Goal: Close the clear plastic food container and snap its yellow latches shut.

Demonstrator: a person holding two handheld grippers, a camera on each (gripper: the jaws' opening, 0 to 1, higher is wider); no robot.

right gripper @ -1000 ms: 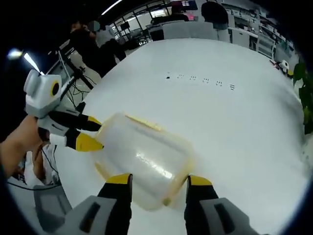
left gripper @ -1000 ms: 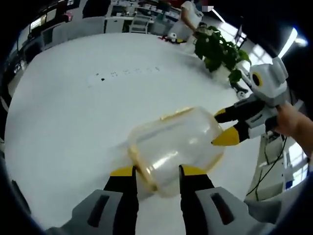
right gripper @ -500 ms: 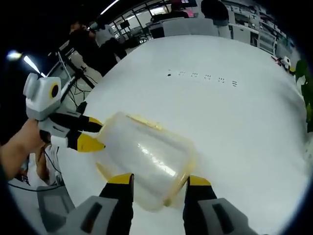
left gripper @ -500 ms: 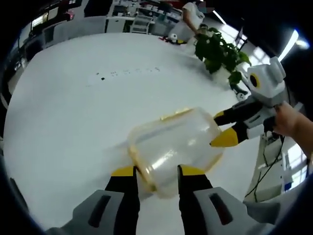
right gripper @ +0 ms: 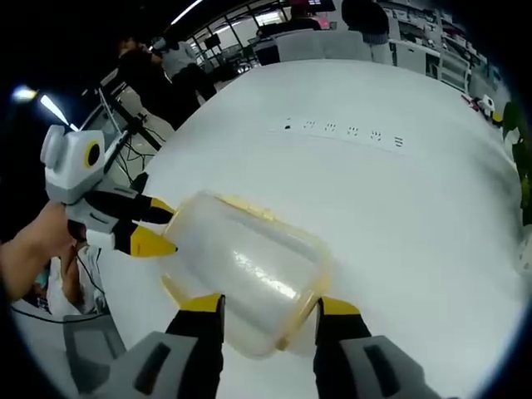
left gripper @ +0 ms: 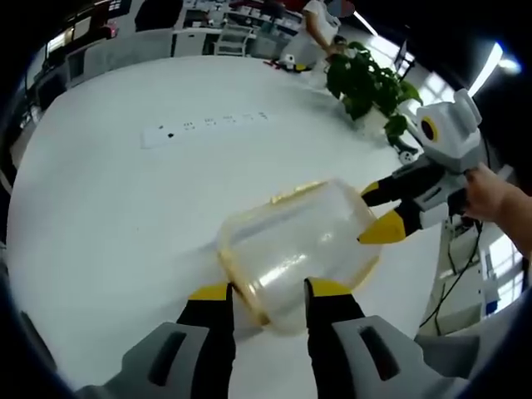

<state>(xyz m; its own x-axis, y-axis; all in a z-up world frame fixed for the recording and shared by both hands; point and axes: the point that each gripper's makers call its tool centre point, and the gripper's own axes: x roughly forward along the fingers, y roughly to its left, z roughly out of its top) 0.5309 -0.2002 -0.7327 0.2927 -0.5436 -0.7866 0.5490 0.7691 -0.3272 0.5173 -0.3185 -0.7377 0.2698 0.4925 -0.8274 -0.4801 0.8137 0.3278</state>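
Now both tools flank the rounded clear container (left gripper: 295, 249), yellow-rimmed.

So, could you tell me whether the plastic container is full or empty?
Empty, as far as it shows: the white table is visible straight through the container's clear walls in both views, with nothing inside.

The right hand-held gripper (right gripper: 266, 309) is holding its yellow-tipped jaws apart around the near end of the clear plastic food container (right gripper: 246, 270), which is lying on the white desk (right gripper: 399, 216). The left hand-held gripper (right gripper: 162, 229) is reaching in from the left, its yellow tips touching the container's far end. A power strip (right gripper: 342, 130) is lying farther back.
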